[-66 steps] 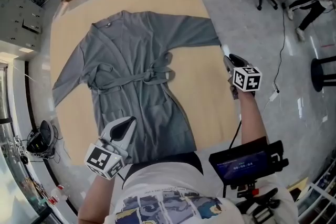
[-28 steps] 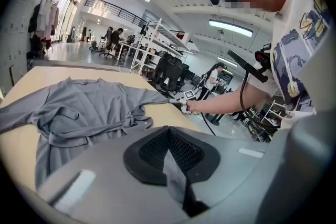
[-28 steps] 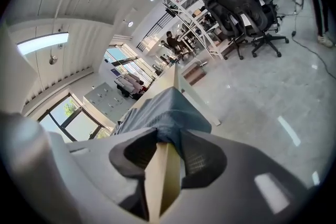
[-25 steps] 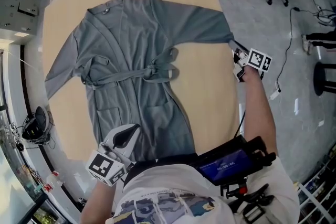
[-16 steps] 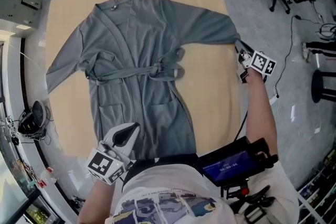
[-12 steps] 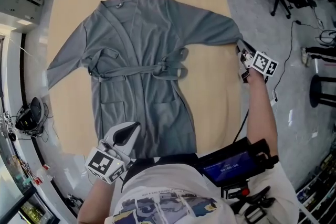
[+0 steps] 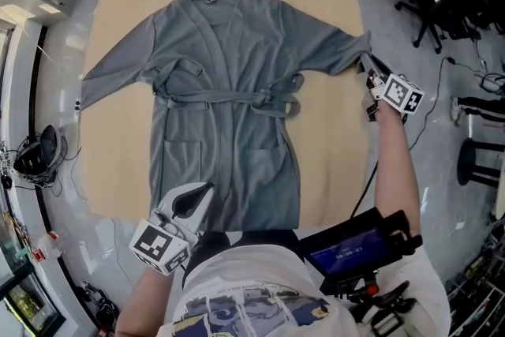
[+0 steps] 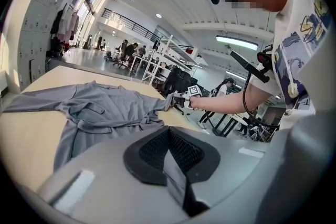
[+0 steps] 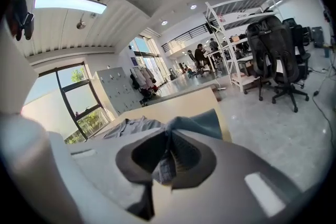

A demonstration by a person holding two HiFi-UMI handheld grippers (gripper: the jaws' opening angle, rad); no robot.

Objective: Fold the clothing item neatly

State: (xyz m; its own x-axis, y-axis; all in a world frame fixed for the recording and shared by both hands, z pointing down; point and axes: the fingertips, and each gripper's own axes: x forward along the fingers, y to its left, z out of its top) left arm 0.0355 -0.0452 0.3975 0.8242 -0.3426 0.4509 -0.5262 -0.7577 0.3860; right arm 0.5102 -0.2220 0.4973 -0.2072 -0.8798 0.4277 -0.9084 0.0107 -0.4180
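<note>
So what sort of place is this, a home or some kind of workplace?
Probably a lab or open-plan workspace, not a home: rolling office chairs, metal shelving racks and grey lockers stand around the tan surface where the grey robe lies spread out.

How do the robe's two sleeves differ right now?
The right-hand sleeve is pinched at its cuff by the right gripper, whose jaws have just been closing, and held off the mat; the left-hand sleeve lies flat, untouched. The right-hand sleeve bunches toward its cuff; the left-hand sleeve stretches smooth. Both are grey, unfolded.
</note>
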